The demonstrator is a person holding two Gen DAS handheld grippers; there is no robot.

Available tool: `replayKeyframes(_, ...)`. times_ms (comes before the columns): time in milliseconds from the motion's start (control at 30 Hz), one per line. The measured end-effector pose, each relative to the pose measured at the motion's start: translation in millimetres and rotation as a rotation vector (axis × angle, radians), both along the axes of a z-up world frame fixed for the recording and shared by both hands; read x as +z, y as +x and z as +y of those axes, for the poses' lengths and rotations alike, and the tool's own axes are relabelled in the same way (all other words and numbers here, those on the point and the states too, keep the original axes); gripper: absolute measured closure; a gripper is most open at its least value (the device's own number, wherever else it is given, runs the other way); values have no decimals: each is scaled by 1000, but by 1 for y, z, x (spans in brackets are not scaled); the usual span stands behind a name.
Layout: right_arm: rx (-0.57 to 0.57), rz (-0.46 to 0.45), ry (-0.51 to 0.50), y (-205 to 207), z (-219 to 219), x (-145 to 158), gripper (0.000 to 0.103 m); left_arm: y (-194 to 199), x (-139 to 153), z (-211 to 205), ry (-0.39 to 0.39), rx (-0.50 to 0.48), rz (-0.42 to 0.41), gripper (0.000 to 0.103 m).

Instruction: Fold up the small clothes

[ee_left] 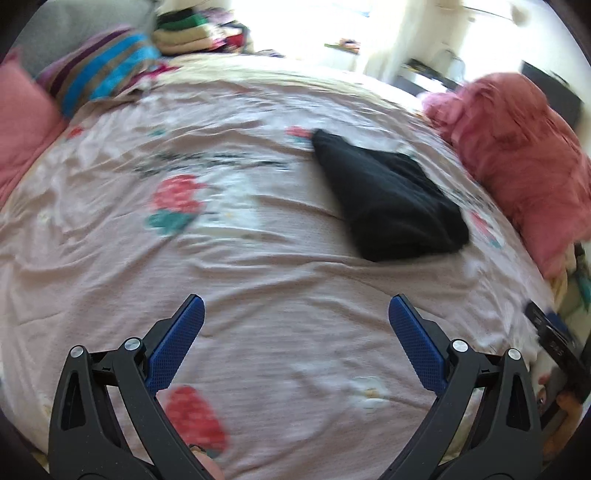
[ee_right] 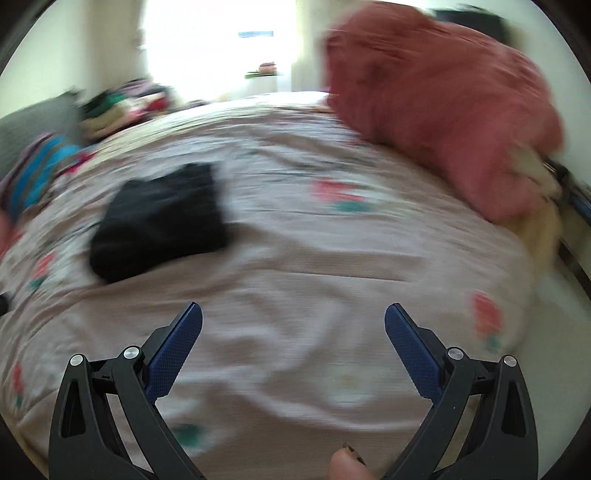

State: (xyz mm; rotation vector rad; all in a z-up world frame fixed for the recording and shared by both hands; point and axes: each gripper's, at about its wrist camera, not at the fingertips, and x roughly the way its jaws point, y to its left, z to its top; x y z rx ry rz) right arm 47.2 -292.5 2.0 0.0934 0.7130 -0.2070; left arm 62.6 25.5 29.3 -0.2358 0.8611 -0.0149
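Observation:
A black garment (ee_left: 388, 195) lies folded into a compact bundle on the pink flowered bedspread (ee_left: 258, 288). In the left wrist view it sits ahead and to the right of my left gripper (ee_left: 295, 306), which stands open above bare bedspread with nothing between its blue pads. In the right wrist view the same black garment (ee_right: 162, 218) lies ahead and to the left of my right gripper (ee_right: 293, 314), also open and holding nothing. Both views are blurred by motion.
A heap of red-pink cloth (ee_left: 524, 155) rests at the bed's right edge, seen as red-pink cloth (ee_right: 443, 99) in the right wrist view. A striped cushion (ee_left: 103, 70), a pink pillow (ee_left: 22, 122) and stacked clothes (ee_left: 192, 29) lie at the far left.

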Motion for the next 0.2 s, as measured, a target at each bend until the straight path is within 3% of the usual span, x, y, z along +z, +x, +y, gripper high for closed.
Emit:
replayKeyframes(100, -229, 2, 6, -18, -72, 0, 5, 2, 9, 63, -39, 94, 9, 9)
replayKeyframes(200, -501, 29, 14, -44, -165, -6, 5, 4, 15, 144, -21, 255, 10, 9)
